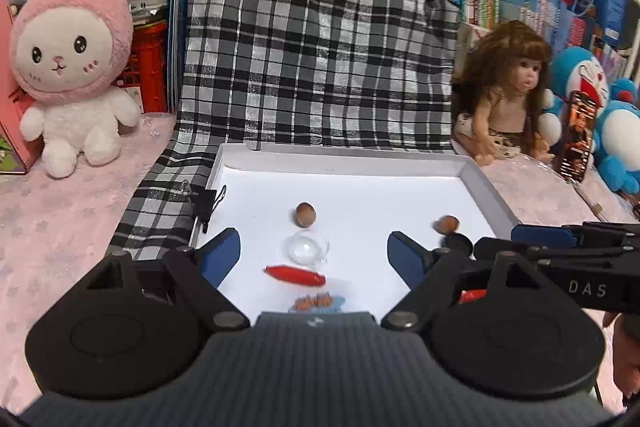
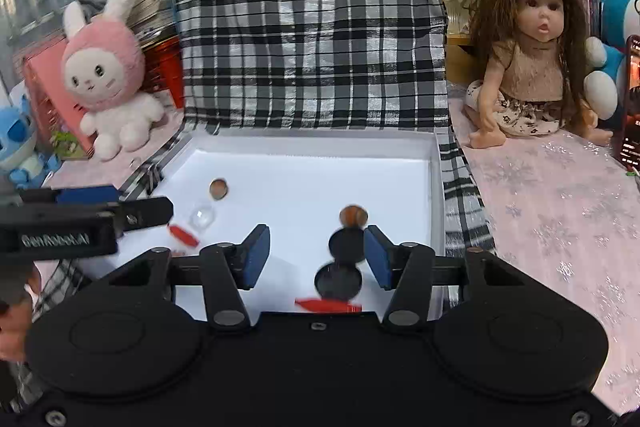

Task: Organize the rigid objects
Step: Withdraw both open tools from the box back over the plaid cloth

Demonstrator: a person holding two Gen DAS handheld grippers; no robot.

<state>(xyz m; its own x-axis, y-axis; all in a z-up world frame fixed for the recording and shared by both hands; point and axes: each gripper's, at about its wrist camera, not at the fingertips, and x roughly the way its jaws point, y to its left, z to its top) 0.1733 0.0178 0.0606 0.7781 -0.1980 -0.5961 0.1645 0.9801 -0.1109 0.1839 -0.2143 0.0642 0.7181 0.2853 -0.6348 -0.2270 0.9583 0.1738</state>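
Note:
A shallow white box [image 1: 340, 167] lies on plaid cloth and holds small items. In the left wrist view a brown nut [image 1: 306, 214], a clear glass dome [image 1: 309, 247], a red spindle [image 1: 295, 275] and a small orange-and-blue piece [image 1: 318, 303] sit in a row. My left gripper [image 1: 314, 253] hangs open above them, holding nothing. A second nut [image 2: 353, 215], two black discs [image 2: 347, 247] [image 2: 338, 281] and another red spindle [image 2: 328, 305] lie by the box's right wall [image 2: 437, 187]. My right gripper [image 2: 316, 253] is open over the discs, with its pads pressing on nothing.
A plaid cloth [image 1: 320, 47] drapes up behind the box. A pink rabbit plush [image 1: 72, 67] sits at left, a doll [image 2: 532, 67] and blue plush toys [image 1: 616, 131] at right, books behind. A black binder clip [image 1: 210, 201] grips the box's left edge.

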